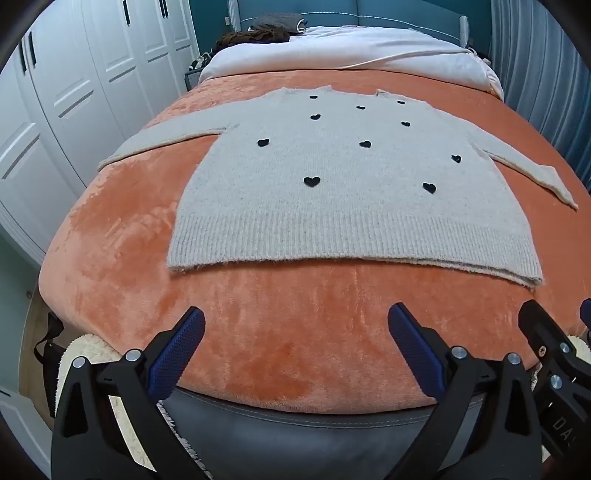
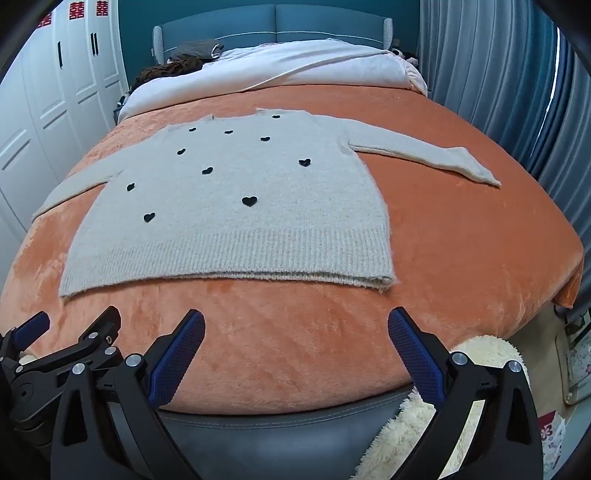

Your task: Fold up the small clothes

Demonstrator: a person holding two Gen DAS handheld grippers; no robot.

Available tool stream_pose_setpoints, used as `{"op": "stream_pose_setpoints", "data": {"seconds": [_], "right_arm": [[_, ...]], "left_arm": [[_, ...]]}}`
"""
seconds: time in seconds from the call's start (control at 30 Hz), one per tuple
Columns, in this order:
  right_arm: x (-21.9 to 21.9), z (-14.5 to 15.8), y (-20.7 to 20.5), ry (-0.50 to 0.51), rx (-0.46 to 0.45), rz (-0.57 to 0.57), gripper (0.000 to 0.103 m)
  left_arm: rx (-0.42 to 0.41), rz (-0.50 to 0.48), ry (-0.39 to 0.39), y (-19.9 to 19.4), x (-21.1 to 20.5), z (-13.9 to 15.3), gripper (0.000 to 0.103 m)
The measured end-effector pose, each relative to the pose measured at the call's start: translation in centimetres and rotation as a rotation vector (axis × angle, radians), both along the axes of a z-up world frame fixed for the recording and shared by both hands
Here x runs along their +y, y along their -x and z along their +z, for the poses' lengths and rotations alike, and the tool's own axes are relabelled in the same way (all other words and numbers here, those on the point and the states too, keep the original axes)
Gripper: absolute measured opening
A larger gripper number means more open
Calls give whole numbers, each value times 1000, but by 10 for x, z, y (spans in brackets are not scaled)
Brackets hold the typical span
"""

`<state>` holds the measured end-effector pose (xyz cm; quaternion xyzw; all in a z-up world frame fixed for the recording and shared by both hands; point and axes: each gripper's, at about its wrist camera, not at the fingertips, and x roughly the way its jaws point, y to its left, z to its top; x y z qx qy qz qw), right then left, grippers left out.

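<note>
A light grey knitted sweater [image 1: 343, 192] [image 2: 236, 206] with small black hearts lies flat on the orange blanket [image 1: 295, 332] [image 2: 295, 332], both sleeves spread out to the sides and its ribbed hem towards me. My left gripper [image 1: 296, 325] hovers open over the blanket near the foot of the bed, short of the hem, with nothing between its blue pads. My right gripper [image 2: 296, 325] is open too, just short of the hem and to the right of the left one. Part of the right gripper [image 1: 546, 339] shows in the left wrist view, and part of the left gripper [image 2: 74, 343] in the right wrist view.
A white duvet [image 1: 351, 48] [image 2: 295, 66] and dark clothes [image 1: 266, 29] lie at the head of the bed. White wardrobes [image 1: 74, 92] stand on the left, blue curtains [image 2: 498, 74] on the right. A fluffy cream rug [image 2: 424, 424] lies on the floor by the grey bed end [image 1: 295, 435].
</note>
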<state>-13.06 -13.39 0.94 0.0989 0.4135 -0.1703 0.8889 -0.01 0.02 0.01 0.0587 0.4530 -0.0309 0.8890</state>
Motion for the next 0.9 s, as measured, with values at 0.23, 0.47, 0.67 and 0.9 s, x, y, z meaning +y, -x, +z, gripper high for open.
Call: {"op": "stream_pose_setpoints", "data": {"seconds": [0.23,0.47,0.67,0.9], "right_arm": [[1,-1,0,11,9,-1,98],[-1,-1,1,13,9,-1,98],[0,-1,0,13,10,-2,98],[0,-1,0,12,9,-2,98]], "left_arm": [[-5,1,3,1,7,1,97],[-4,1,-1,4,10,0,96],[-2,2,-13,2,3,-1,96],[-8,3,-16,4,1,0,95]]}}
